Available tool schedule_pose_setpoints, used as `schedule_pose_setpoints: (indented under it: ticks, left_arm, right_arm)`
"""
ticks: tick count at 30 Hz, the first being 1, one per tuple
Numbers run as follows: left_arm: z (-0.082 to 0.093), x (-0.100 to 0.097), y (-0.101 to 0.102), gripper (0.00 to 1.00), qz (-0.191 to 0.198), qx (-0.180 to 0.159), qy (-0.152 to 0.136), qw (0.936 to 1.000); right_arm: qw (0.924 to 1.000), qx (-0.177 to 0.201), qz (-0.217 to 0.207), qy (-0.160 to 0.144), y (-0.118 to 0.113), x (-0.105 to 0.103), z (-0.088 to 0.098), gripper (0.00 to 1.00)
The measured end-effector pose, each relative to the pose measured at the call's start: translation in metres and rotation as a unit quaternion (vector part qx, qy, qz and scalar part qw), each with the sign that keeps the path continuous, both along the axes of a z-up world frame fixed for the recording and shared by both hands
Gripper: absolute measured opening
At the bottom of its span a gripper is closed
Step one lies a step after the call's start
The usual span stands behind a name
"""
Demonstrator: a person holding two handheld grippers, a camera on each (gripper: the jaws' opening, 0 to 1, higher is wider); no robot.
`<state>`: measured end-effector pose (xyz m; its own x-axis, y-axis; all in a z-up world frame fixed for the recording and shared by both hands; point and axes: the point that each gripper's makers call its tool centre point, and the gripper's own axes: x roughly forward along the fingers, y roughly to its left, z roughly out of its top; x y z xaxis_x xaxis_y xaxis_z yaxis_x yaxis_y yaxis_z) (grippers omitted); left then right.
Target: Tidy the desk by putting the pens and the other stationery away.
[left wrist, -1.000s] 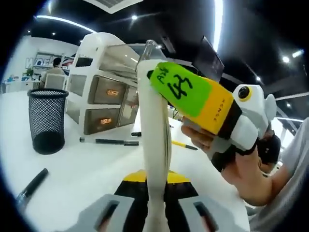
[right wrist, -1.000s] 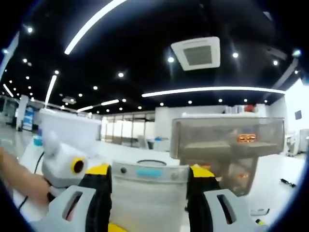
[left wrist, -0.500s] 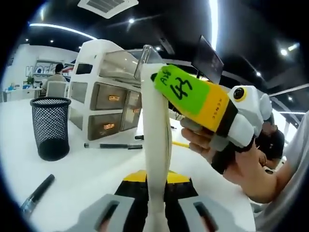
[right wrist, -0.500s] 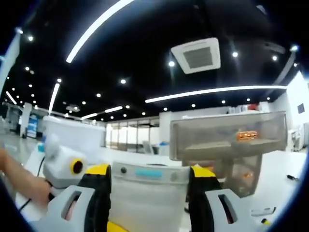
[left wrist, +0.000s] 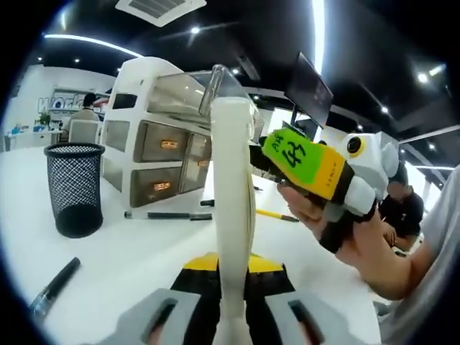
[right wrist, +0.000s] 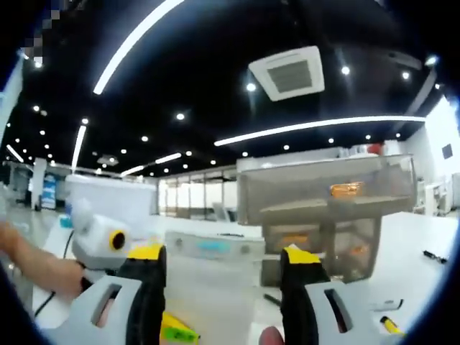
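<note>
Your left gripper (left wrist: pixel 231 327) is clamped on a tall, smooth off-white pouch (left wrist: pixel 233 215) standing edge-on between its jaws, rising up the middle of the left gripper view. Just right of it your hand holds the right gripper (left wrist: pixel 316 167), with a glossy green and yellow label; its jaws stand apart in the right gripper view, with nothing between them. On the white desk (left wrist: pixel 129 251) a black wire-mesh pen cup (left wrist: pixel 72 188) stands at the left, with a dark marker (left wrist: pixel 52 287) lying near it. Two slim pens (left wrist: pixel 165 215) and a yellow pencil (left wrist: pixel 275 215) lie further off, before the white organiser (left wrist: pixel 154 140) with translucent smoky drawers, the top one pulled out
</note>
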<state>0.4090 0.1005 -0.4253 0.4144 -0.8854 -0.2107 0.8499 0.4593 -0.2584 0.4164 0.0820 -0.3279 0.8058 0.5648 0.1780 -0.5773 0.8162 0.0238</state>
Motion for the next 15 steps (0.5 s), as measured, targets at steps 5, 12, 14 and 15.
schedule_pose_setpoints:
  ticks: [5, 12, 14, 15]
  left_arm:
    - [0.0, 0.002, 0.001, 0.11, 0.002, 0.0, -0.001, 1.0]
    - [-0.001, 0.002, 0.002, 0.11, 0.005, 0.001, -0.001, 1.0]
    - [-0.001, 0.002, 0.001, 0.11, 0.005, 0.003, -0.004, 1.0]
    - [-0.001, 0.003, 0.001, 0.11, 0.005, 0.004, -0.006, 1.0]
  right_arm:
    - [0.999, 0.013, -0.037, 0.021, -0.044, -0.006, -0.004, 0.58]
    - [0.9933, -0.021, -0.11, 0.027, -0.138, -0.017, 0.003, 0.52]
    - [0.9904, -0.05, -0.125, 0.031, -0.165, -0.016, 0.0, 0.46]
    - [0.9874, -0.074, -0.138, 0.025, -0.179, -0.016, 0.001, 0.35]
